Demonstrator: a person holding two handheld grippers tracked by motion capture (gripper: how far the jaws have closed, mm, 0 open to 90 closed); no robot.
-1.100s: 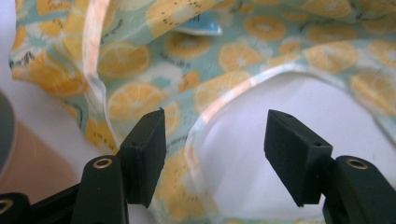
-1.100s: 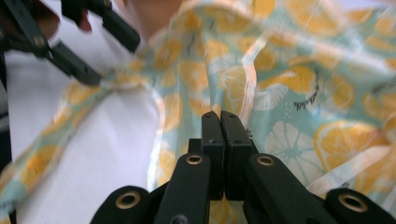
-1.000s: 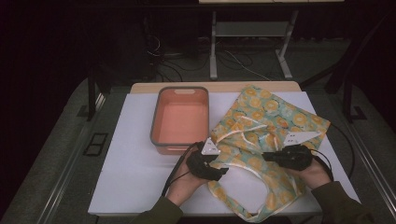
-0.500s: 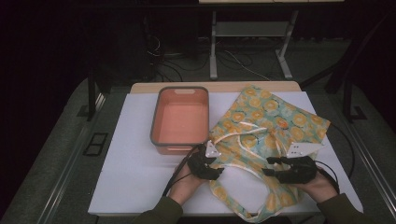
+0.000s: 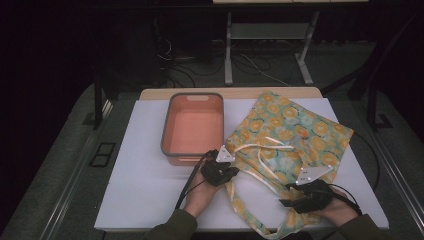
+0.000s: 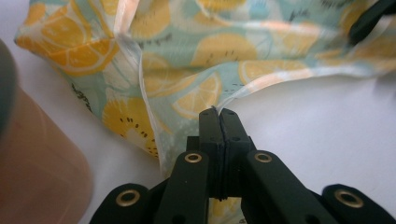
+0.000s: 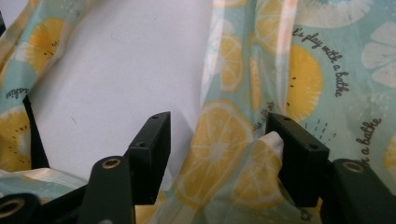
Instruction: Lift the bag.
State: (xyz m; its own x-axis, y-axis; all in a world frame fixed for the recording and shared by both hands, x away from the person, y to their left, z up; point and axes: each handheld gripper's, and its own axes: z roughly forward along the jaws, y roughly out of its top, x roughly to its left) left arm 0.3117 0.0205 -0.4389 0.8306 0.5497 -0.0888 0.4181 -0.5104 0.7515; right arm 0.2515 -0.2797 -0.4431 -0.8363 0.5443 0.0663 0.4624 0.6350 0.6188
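Centrally, lower right of the high view: a teal cloth tote bag printed with orange and lemon slices (image 5: 295, 130) lies spread flat on the white tabletop (image 5: 145, 185), its pale strap handles (image 5: 265, 150) looping across the middle of the cloth and its near end trailing toward the bottom edge of the frame.

Left gripper (image 5: 220, 172), at the bag's left near corner: jaws pressed together. In the left gripper view (image 6: 218, 116) a thin pale edge of the fabric sits nipped right at the tips, the printed cloth fanning away to the upper left of that frame. Judged a hold to anchor or lift that edge.

Right gripper (image 5: 300, 197), low right in the high view: jaws spread. In the right gripper view (image 7: 215, 140) a raised fold of lemon-print cloth stands between the two black pads, nearer the right-hand one and seemingly touching it; bare table shows beyond the left-hand pad. Judged poised to take the opposite edge, so the bag can be handled from both sides.

Salmon-pink rectangular plastic bin with a grey rim (image 5: 165, 132): upper left of the bag, just beside it, empty as far as visible.
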